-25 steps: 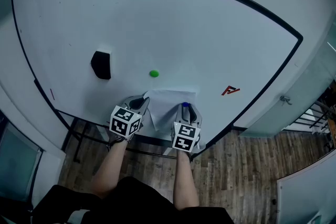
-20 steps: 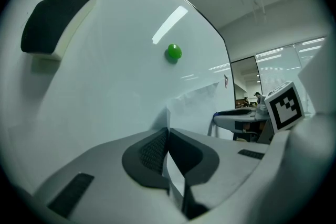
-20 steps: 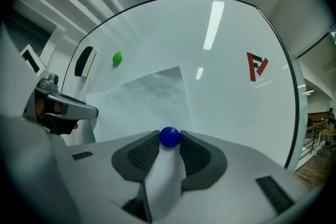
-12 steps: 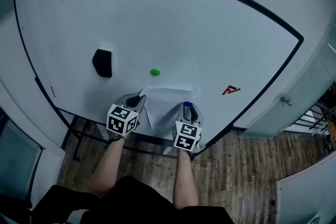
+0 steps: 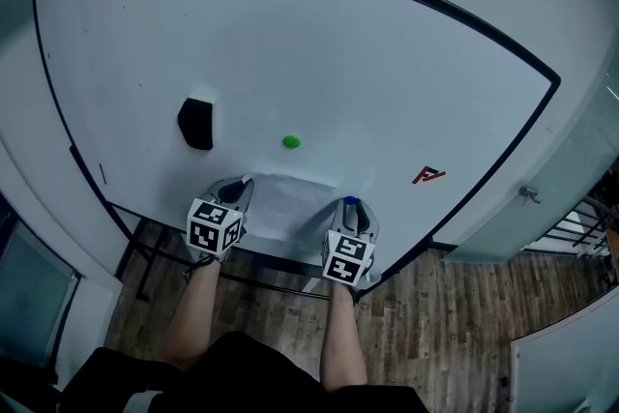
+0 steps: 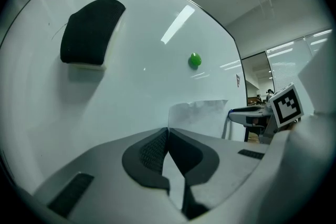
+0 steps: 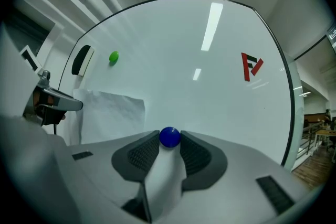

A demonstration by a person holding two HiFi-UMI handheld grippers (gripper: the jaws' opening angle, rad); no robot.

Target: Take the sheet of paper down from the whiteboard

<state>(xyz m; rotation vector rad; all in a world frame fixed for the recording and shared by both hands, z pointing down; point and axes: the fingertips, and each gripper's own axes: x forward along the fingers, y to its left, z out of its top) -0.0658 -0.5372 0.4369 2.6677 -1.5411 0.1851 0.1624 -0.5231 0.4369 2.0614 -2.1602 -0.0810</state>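
Left tongs [image 6: 167, 132] pinched paper [image 6: 198, 117] edge so it would not drop; right tongs [image 7: 169, 143] clamped blue magnet [image 7: 169, 136], probably to unpin paper from whiteboard [image 5: 338, 44].

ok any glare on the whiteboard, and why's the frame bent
Head view: no clear glare, but the wide lens bows the whiteboard frame. Left gripper view: a light streak crosses the board. Right gripper view: another light streak, plus dark corners.
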